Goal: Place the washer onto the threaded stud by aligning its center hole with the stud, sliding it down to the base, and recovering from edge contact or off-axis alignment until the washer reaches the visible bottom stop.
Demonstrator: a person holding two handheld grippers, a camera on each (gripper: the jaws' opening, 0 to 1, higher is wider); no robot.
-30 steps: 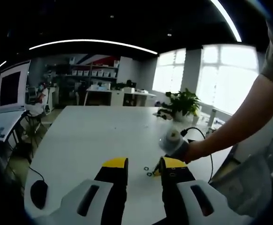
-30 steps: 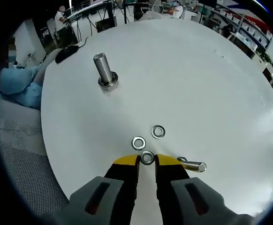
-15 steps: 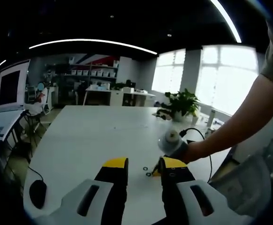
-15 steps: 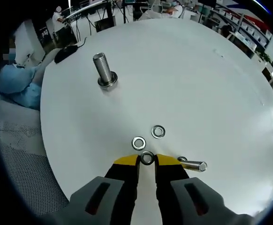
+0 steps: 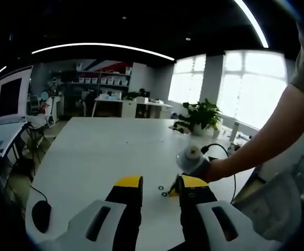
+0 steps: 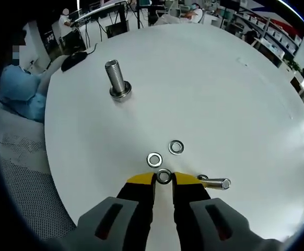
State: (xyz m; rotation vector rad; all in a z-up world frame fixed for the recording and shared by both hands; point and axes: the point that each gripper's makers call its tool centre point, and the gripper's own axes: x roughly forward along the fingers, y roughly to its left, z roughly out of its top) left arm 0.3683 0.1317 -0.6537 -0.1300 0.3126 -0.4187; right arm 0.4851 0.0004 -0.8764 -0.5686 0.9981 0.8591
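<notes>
A threaded steel stud [image 6: 118, 78] stands upright on the white table [image 6: 220, 94], far left of my right gripper [image 6: 164, 178]. The right gripper's yellow-tipped jaws are closed in on a washer [image 6: 164, 176] that lies flat on the table between the tips. Two more washers [image 6: 154, 159] [image 6: 176, 147] lie just beyond it. My left gripper [image 5: 160, 185] hangs open above the near table edge with nothing between its jaws. In the left gripper view a person's hand holds the right gripper [image 5: 193, 159] down by the small washers [image 5: 165, 189].
A short bolt [image 6: 214, 183] lies on its side right of the right jaw. A black mouse [image 5: 39, 214] [image 6: 73, 60] with its cable sits near the table edge. A person in blue [image 6: 16, 91] sits beyond that edge. A potted plant [image 5: 201, 115] stands at the far corner.
</notes>
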